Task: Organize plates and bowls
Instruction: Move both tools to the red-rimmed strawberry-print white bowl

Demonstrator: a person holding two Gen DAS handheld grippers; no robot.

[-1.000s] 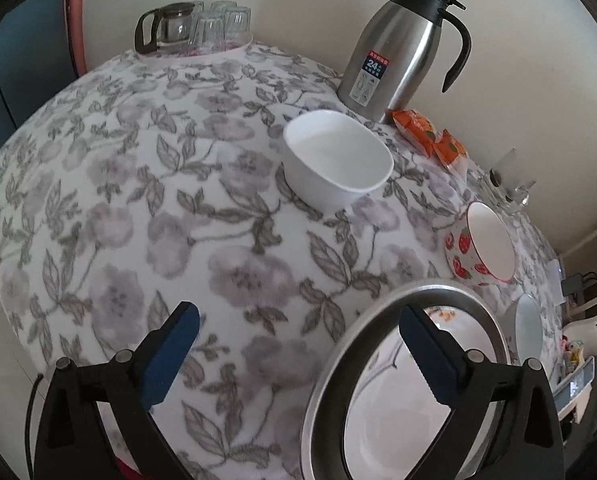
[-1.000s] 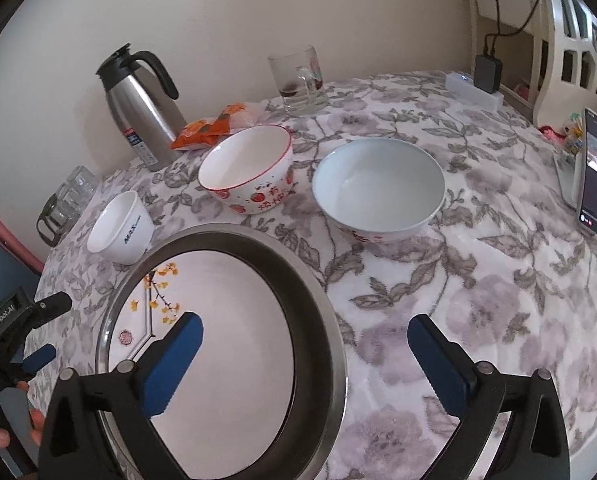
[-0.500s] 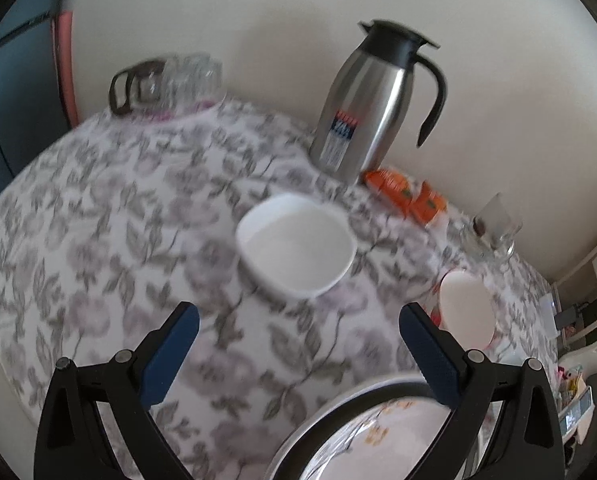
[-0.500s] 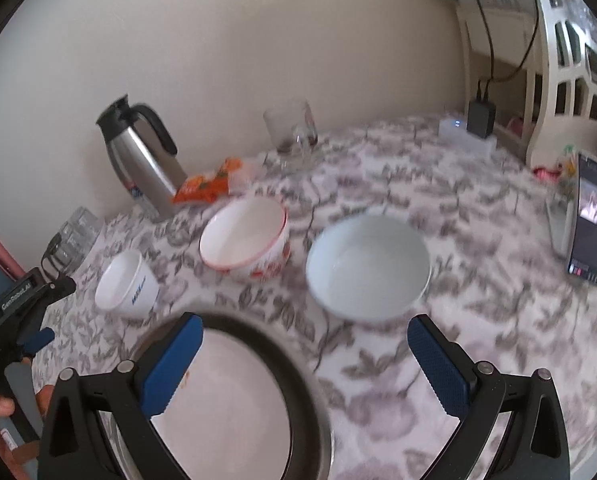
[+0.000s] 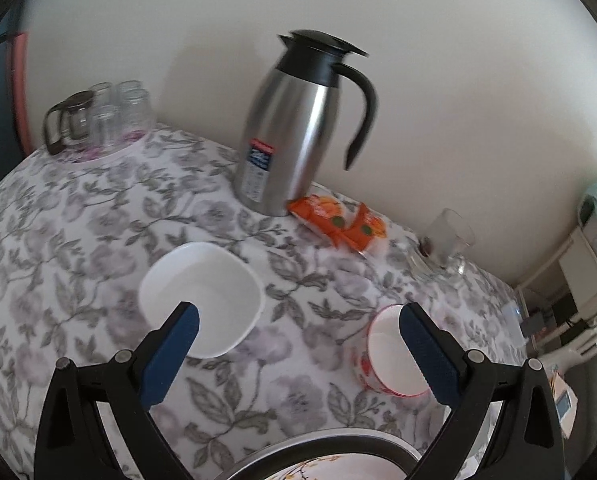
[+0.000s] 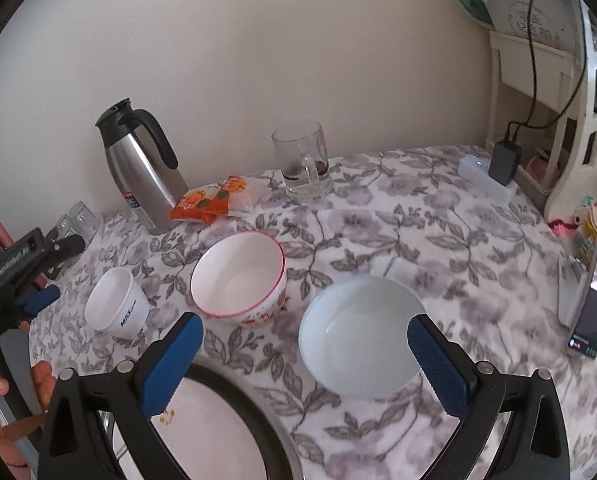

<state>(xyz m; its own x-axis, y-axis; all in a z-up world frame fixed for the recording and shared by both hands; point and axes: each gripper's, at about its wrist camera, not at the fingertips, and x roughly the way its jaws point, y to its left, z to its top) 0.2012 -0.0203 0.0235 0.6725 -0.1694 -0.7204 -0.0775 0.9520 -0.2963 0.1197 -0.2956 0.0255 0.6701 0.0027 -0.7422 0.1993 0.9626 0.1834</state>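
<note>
Right wrist view shows the right gripper (image 6: pixel 304 364) spread wide and empty above the pale blue bowl (image 6: pixel 360 334), likely to grab it; the left gripper (image 5: pixel 298 350) gapes wide too, over the small white bowl (image 5: pixel 200 304); the strawberry bowl (image 6: pixel 238 278) sits between them.

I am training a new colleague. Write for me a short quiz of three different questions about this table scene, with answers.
1. True or false: the right gripper holds a bowl.
2. How many bowls stand on the tablecloth?
3. What lies between the steel jug and the glass mug? A) phone B) orange snack packet C) spoon

Key:
1. False; its jaws are open and empty.
2. Three: small white bowl, red-rimmed bowl, large white bowl.
3. B.
</note>
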